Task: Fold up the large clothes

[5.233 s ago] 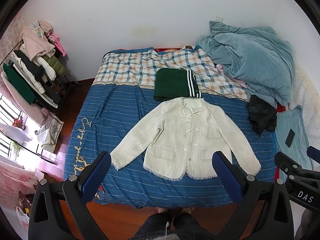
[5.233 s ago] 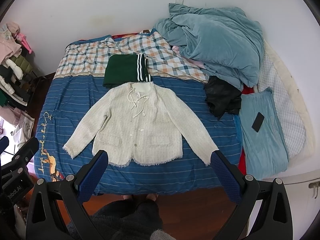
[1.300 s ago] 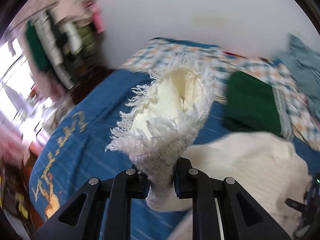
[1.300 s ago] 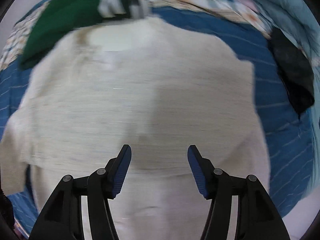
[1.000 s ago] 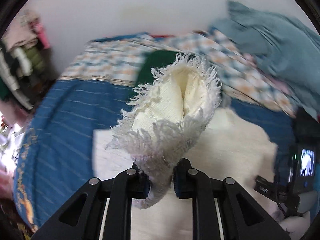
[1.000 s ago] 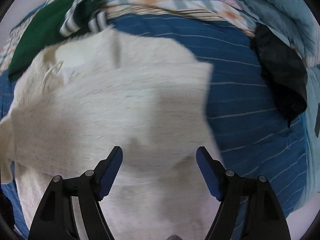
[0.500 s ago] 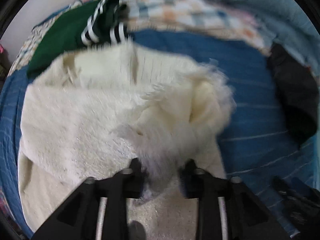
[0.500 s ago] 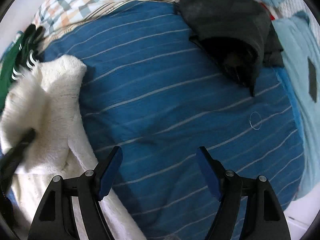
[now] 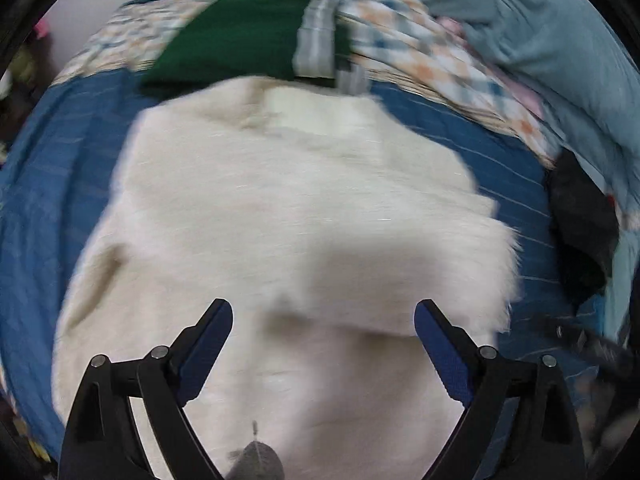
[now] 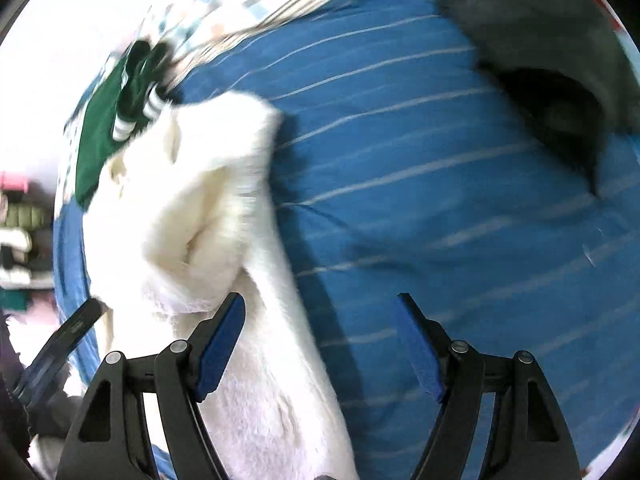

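Seemingly mid-fold, the cream jacket (image 9: 288,216) lies just below the green garment (image 9: 240,36), both left gripper (image 9: 323,344) and right gripper (image 10: 320,336) wide open, empty; the other sleeve likely needs pinching next.

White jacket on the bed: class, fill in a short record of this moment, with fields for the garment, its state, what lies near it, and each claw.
garment: white jacket, fuzzy, fringed at its edge
state: sleeves folded in over the body, lying on the blue striped bedcover
beyond the collar: folded green garment with striped trim
to the right: black garment, apart from the jacket
left claw: open, holding nothing, over the jacket
right claw: open, holding nothing, at the jacket's right edge
image quality: motion blur in both views
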A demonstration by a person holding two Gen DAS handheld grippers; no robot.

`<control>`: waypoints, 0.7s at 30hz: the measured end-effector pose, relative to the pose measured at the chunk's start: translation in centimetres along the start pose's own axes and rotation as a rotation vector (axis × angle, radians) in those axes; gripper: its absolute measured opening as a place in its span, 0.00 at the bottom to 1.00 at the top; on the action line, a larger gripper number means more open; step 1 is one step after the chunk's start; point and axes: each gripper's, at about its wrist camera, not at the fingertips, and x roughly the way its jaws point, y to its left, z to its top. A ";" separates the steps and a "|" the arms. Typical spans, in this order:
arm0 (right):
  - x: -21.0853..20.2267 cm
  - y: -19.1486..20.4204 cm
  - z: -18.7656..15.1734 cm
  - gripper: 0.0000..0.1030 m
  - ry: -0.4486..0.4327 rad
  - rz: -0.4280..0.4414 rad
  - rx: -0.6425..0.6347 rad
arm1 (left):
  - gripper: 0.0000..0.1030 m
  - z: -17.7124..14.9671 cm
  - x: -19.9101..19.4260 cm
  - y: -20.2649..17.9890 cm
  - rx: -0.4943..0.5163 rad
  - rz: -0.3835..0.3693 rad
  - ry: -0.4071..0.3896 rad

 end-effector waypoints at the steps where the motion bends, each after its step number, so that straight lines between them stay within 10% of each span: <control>1: 1.3 1.1 0.5 0.76 0.008 -0.010 -0.045 | 0.90 -0.6 0.1 1.8 -0.009 0.053 -0.007; 8: 8.5 6.6 2.9 0.74 0.082 -0.127 -0.278 | 0.90 -1.5 7.2 14.3 -0.070 0.416 0.066; 14: 6.1 5.2 6.4 0.14 -0.069 -0.245 -0.147 | 0.94 1.3 11.7 18.6 -0.111 0.454 0.096; 18: 3.9 2.2 7.6 0.21 -0.016 -0.074 0.029 | 0.96 0.7 11.4 18.6 -0.108 0.438 0.099; 21: 2.8 4.2 5.2 0.58 0.024 -0.053 -0.070 | 0.96 -0.1 10.6 18.7 -0.107 0.423 0.106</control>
